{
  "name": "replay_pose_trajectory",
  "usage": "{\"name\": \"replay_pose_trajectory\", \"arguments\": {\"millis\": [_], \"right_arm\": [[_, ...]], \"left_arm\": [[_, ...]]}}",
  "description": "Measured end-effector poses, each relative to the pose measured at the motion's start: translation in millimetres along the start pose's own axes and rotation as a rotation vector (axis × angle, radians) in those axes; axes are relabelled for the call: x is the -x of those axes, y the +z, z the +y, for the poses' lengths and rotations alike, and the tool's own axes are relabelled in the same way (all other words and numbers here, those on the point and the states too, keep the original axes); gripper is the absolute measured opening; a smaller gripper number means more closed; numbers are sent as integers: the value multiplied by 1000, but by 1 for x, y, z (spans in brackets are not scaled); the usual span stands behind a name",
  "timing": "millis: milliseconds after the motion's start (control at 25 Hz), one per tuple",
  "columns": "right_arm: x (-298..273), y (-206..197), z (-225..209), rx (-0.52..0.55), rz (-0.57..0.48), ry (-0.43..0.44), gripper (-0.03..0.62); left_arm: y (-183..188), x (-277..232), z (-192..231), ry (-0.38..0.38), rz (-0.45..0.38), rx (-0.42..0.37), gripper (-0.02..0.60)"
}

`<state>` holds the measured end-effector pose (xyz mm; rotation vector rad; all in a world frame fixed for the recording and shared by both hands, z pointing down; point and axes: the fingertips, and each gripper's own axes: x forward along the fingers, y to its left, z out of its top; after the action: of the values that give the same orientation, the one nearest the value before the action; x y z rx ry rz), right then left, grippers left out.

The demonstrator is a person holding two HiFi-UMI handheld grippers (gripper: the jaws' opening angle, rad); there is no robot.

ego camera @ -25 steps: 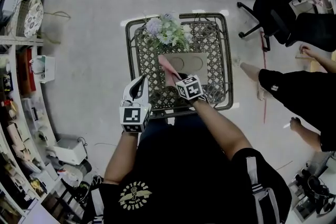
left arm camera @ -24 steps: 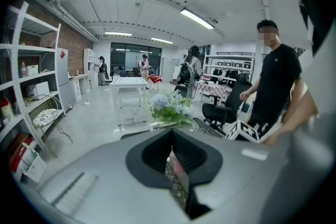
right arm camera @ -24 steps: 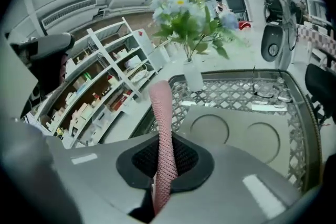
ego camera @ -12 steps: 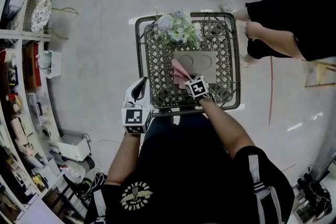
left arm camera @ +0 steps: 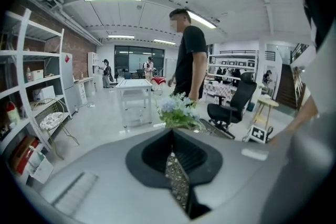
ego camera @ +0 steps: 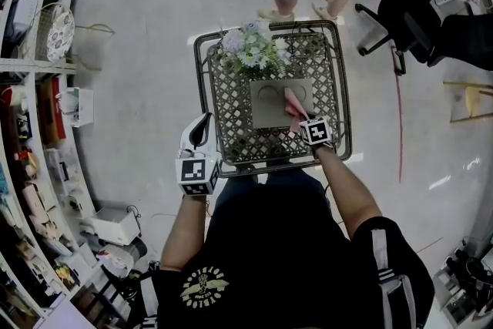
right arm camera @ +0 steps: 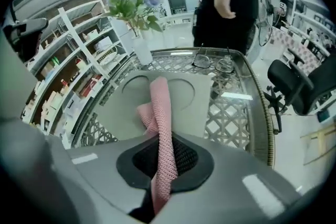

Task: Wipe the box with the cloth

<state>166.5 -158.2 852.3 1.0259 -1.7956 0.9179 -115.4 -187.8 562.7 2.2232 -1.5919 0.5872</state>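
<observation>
Your right gripper pinches the pink cloth tight. The cloth lies on the right side of the flat grey box, in the middle of the frame. Your left gripper, lower left, has its jaws pressed together on nothing. Careful (the flowers stand just above the box): a long push upward could tip them.

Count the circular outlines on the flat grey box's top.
2. One circular outline on the flat grey box's left half; the other on its right half, partly under the pink knitted cloth the right gripper holds.
</observation>
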Motion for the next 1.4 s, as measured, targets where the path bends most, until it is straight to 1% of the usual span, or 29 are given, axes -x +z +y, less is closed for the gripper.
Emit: {"name": "replay_pose_trajectory", "arguments": {"millis": [120,320,480,600,720,840,1000,1240,1400], "right_arm": [[8,-6,-22,-20,-5,-21,17],[11,-15,-39,-34,-15,-40,17],[15,-38,-46,-52,-6,-46,17],[14,-30,-48,-37,-19,-50,17],[25,-16,-39,-10,-69,-44,17],[57,1,-31,9,-157,-38,17],[123,28,-18,2,-319,-30,17],[244,88,11,14,-596,-52,17],[335,127,21,52,-796,-101,17]], "left_arm": [[8,0,-2,8,-7,-7,0],[19,4,-8,22,-32,-33,0],[19,9,-32,-8,-20,-46,0],[29,7,-40,-26,-40,-48,0],[39,12,-39,-33,-74,-59,0],[52,22,-38,-25,-117,-64,0],[72,39,-36,-30,-170,-56,0],[126,77,-18,-29,-283,-61,0],[160,101,-9,-27,-347,-61,0]]}}
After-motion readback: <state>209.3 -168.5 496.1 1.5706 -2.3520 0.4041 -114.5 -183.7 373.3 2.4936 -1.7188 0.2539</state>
